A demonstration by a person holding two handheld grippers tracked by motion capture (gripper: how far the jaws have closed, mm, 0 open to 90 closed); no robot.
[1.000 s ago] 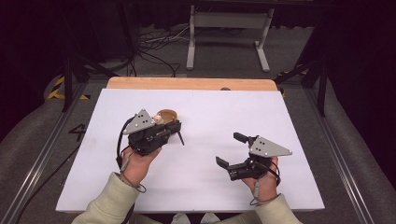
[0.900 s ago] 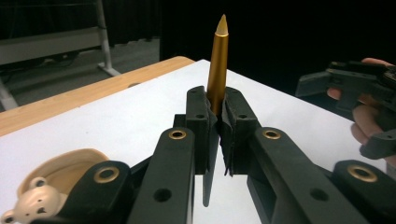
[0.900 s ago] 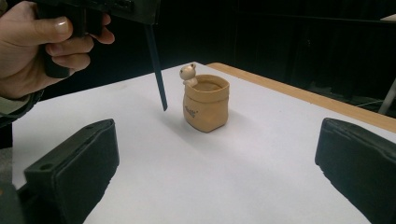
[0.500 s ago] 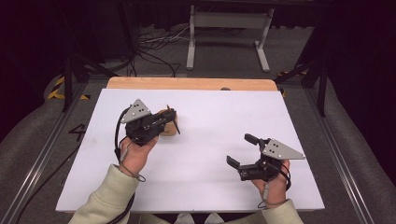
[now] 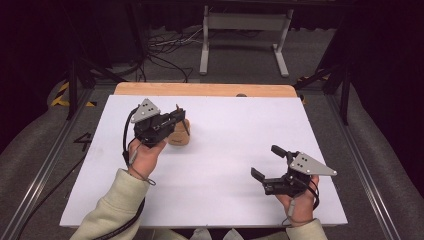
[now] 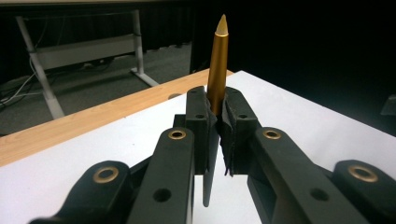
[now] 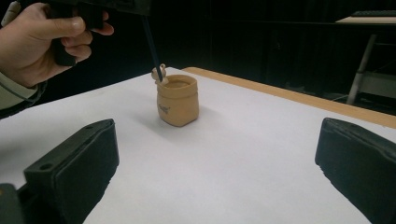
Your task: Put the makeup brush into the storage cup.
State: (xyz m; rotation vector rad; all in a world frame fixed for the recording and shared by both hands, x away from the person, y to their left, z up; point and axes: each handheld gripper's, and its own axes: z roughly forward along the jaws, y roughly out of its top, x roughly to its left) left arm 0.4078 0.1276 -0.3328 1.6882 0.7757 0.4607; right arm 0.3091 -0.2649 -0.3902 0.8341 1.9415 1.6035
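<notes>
Left gripper (image 5: 172, 119) is clamped on a gold-and-black pen (image 6: 217, 65), held near-vertical with the gold end up and the black tip down, right over the mouth of the small tan pot (image 7: 177, 100). Upright hold looks chosen so the pen can drop straight in; in the right gripper view the tip sits at the pot's rim, near a small pale knob there, can't tell if it's inside yet. Pot stands upright on the white surface (image 5: 235, 165), left of centre and toward the far edge. Right gripper (image 5: 267, 165) is parked low near the near-right corner, jaws spread wide, nothing between them, well apart from the pot, likely just staying clear. A wooden strip (image 5: 205, 89) runs along the far edge. Room is dark, with grey floor, a white stand (image 5: 242, 22) and loose cables (image 5: 165, 42) behind.
</notes>
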